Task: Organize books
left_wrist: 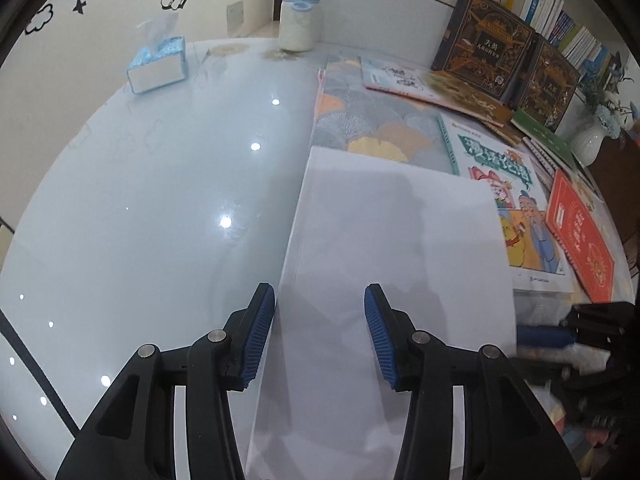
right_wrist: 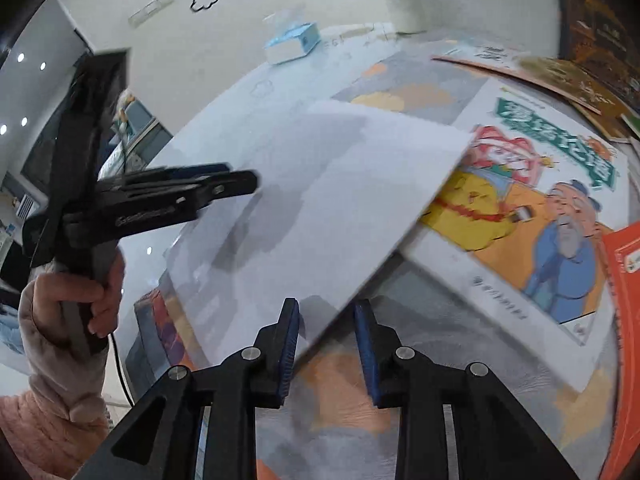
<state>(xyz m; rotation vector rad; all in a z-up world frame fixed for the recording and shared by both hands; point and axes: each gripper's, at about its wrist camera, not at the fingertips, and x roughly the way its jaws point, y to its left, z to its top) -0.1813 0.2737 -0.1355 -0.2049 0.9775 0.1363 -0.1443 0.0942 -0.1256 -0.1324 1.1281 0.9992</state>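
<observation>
1. The left gripper (left_wrist: 319,334) has its jaws spread wide, with nothing between its blue pads (left_wrist: 260,332); it hangs over the near left edge of a white book (left_wrist: 396,240).
2. The white book lies blank face up, partly over a cartoon-cover book (left_wrist: 516,200) and a leaf-patterned mat (left_wrist: 372,120) on the glossy pale table (left_wrist: 160,200).
3. The right gripper (right_wrist: 326,350) is partly open, its pads flanking the near corner of the white book (right_wrist: 320,200); whether they touch it cannot be told.
4. In the right wrist view, the left gripper (right_wrist: 240,182) sits at the book's far left edge, held by the left hand (right_wrist: 86,292).
5. An orange book (left_wrist: 580,240) lies just right of the cartoon-cover book; two dark ornate books (left_wrist: 486,40) stand upright behind.
6. A tissue box (left_wrist: 158,65) and a lidded jar (left_wrist: 298,18) stand at the table's far side.
</observation>
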